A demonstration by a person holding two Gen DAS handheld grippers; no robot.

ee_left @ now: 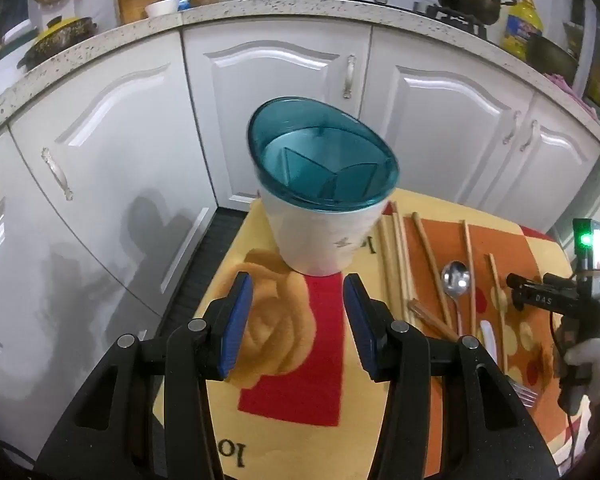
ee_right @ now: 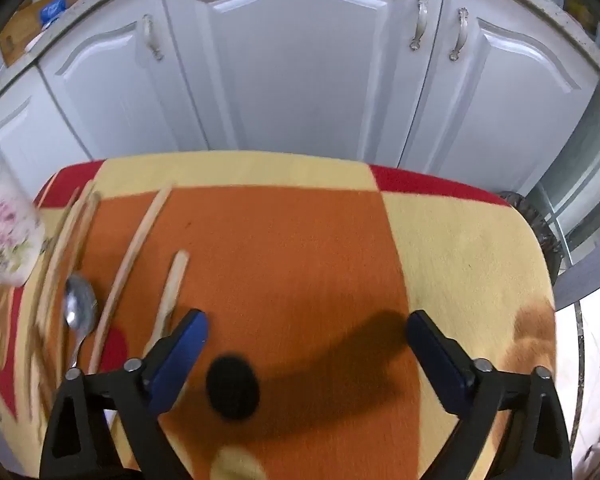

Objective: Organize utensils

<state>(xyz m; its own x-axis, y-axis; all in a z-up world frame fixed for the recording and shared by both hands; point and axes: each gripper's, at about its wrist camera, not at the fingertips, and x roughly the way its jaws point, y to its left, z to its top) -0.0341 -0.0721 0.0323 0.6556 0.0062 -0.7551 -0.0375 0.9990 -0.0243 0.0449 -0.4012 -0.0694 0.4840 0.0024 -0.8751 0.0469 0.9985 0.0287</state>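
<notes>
The left hand-held gripper (ee_left: 298, 322) hangs over the tabletop (ee_left: 292, 392) with its two blue fingers (ee_left: 236, 324) wide apart and nothing between them. Just past them, at 12 o'clock, stands the white utensil cup (ee_left: 322, 204) with a teal top split into parts inside. At 3 o'clock from the cup, the wooden chopsticks (ee_left: 396, 264) lie side by side on the bright cloth, with a shiny spoon (ee_left: 455, 280) among them. The right hand-held gripper (ee_right: 306, 356) also has its fingers wide apart and holds nothing. It hovers over the orange patch (ee_right: 284, 248), with the chopsticks and spoon at its 9 o'clock.
</notes>
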